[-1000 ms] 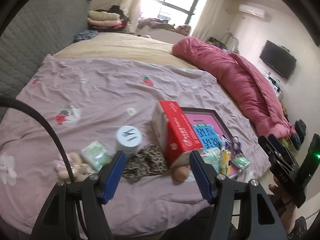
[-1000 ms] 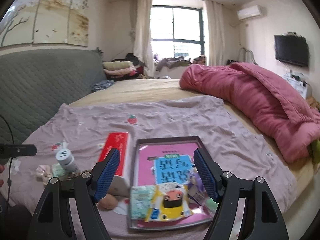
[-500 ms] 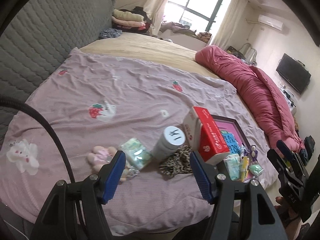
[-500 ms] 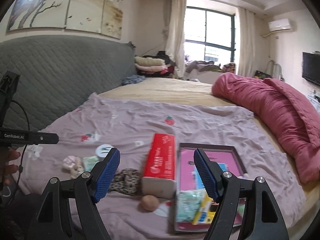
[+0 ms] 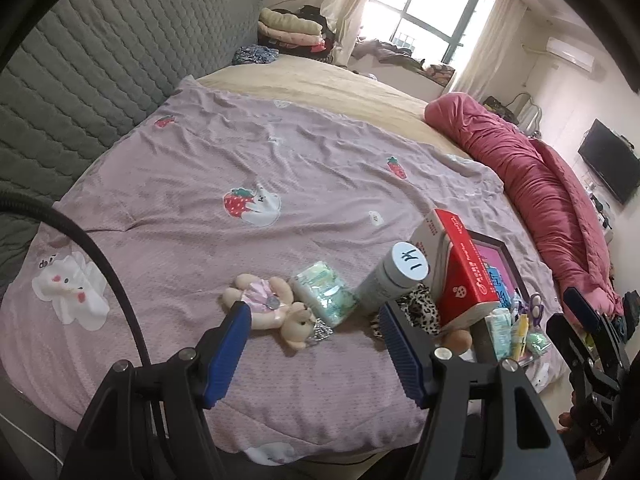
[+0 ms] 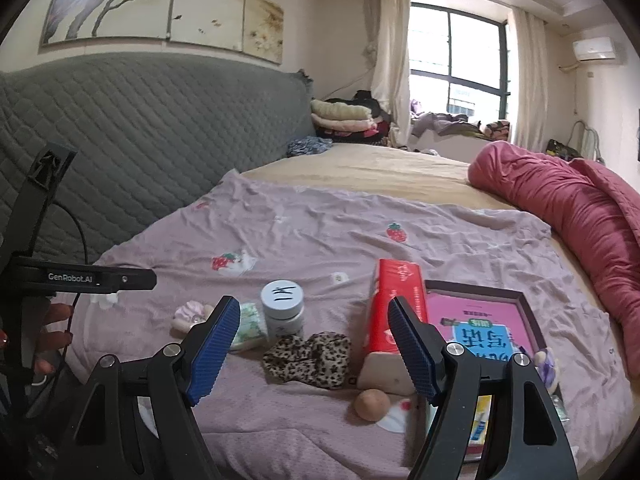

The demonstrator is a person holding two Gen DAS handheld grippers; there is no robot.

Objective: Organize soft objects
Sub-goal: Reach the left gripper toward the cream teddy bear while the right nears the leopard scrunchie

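On the pink strawberry blanket [image 5: 248,168] lie a small plush bunny [image 5: 276,308] [image 6: 190,314], a green tissue pack [image 5: 324,292] [image 6: 250,326], a leopard-print scrunchie [image 6: 310,356] [image 5: 416,308], a white jar [image 6: 282,304] [image 5: 394,280] and a red tissue box [image 6: 394,312] [image 5: 460,272]. A dark-framed tray [image 6: 486,320] with a pink booklet lies right of the box. My left gripper [image 5: 314,344] hovers open just in front of the bunny. My right gripper [image 6: 314,344] is open above the scrunchie, nothing between its fingers.
A tan ball [image 6: 372,404] lies by the box's near end. A rolled crimson quilt [image 6: 576,216] runs along the bed's right side. The grey quilted headboard [image 6: 140,128] stands at the left, folded clothes [image 6: 344,118] at the far end. A hand [image 6: 48,336] holds the other gripper.
Both views have swung leftward: the bunny and tissue pack now sit between the left fingers, the scrunchie between the right ones. Both grippers stayed open.
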